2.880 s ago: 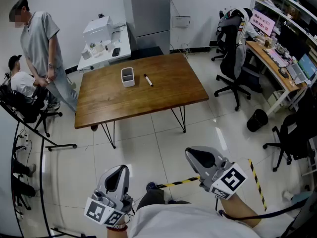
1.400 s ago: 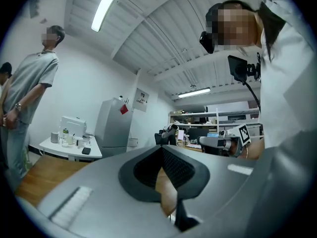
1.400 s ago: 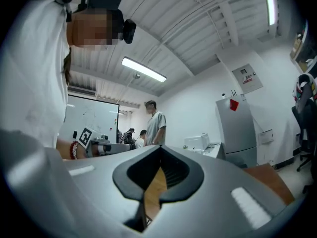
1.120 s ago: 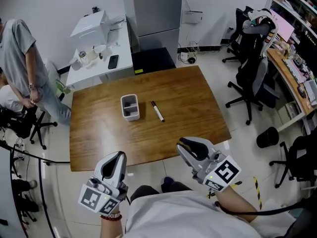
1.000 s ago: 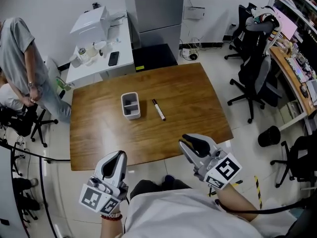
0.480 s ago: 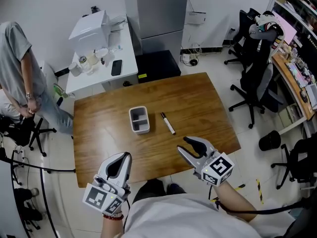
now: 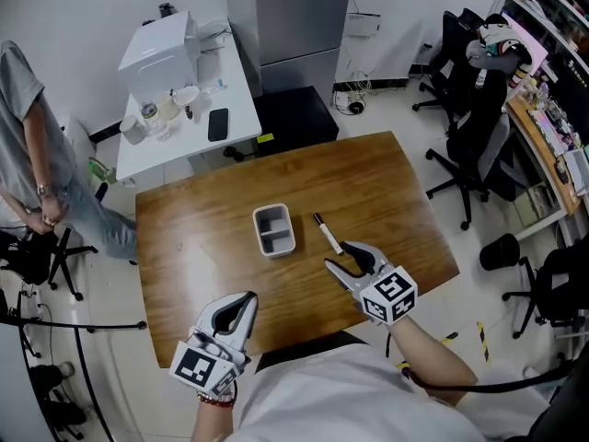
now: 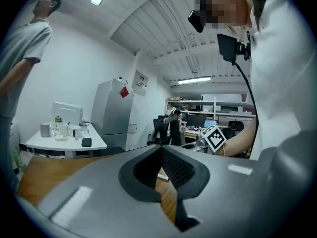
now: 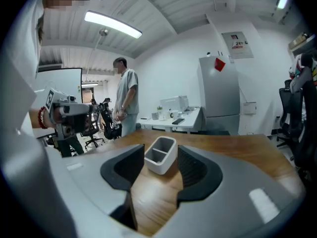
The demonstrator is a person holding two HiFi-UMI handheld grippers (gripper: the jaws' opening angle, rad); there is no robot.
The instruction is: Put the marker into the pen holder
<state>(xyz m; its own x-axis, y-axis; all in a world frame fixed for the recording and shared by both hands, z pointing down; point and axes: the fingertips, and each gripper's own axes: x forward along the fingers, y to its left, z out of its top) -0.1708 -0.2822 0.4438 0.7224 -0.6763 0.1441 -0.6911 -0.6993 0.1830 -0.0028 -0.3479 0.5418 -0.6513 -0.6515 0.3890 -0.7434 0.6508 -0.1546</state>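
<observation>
Reach step, pre-grasp. Right gripper (image 7: 342,256) jaws just opened wide, gripping nothing. Left gripper (image 7: 241,304) closed, empty. Marker (image 7: 326,233) flat on table (image 7: 202,247), beside pen holder (image 7: 273,230), just ahead of right tips. Next: straddle marker, close.

The pen holder (image 7: 274,230) stands near the middle of the surface (image 7: 202,247). The marker (image 7: 327,234) lies just to its right, not touching it. The right gripper (image 7: 342,258) is just before the marker. The left gripper (image 7: 244,300) is at the near edge.
</observation>
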